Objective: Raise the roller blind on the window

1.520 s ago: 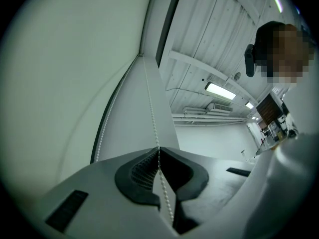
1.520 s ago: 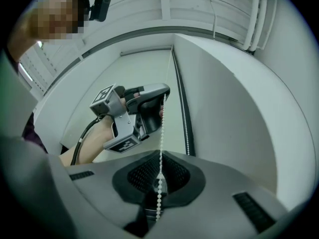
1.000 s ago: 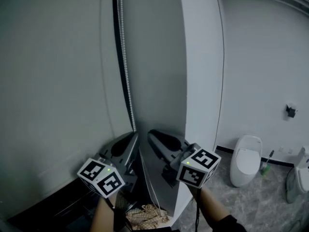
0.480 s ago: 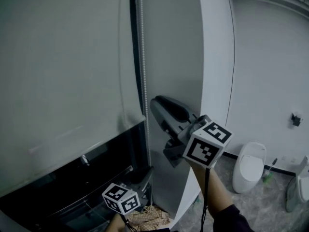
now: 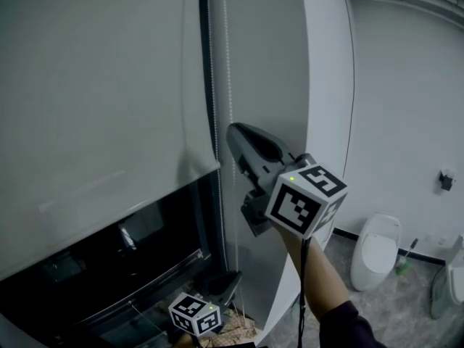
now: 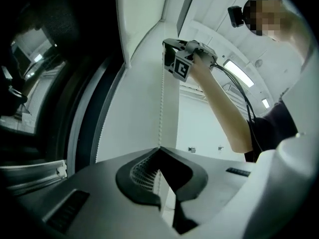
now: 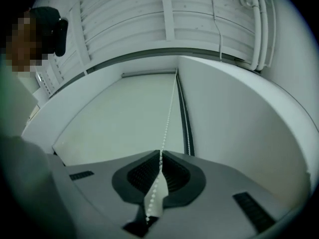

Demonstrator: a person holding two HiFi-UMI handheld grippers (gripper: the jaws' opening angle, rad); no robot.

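The pale roller blind [image 5: 94, 85] covers the upper window, and dark glass [image 5: 130, 267] shows below its bottom edge. Its bead chain [image 5: 225, 64] hangs along the blind's right side. My right gripper [image 5: 232, 130] is high up, shut on the chain; in the right gripper view the beads [image 7: 169, 113] run up from between its closed jaws [image 7: 160, 153]. My left gripper [image 5: 230, 278] is low, near the frame's bottom. It is shut on the same chain [image 6: 161, 108], pinched at the jaw tips [image 6: 159, 149]. The right gripper [image 6: 167, 46] shows above it.
A white wall column [image 5: 326, 85] stands right of the chain. Beyond it are a white toilet [image 5: 373, 249], a brush [image 5: 402, 256] on the grey floor and a small wall fixture [image 5: 446, 180]. A woven thing [image 5: 225, 328] lies on the floor below the left gripper.
The left gripper went down along the chain and the right gripper rose. The blind's bottom edge stands higher, with more dark glass showing beneath it.
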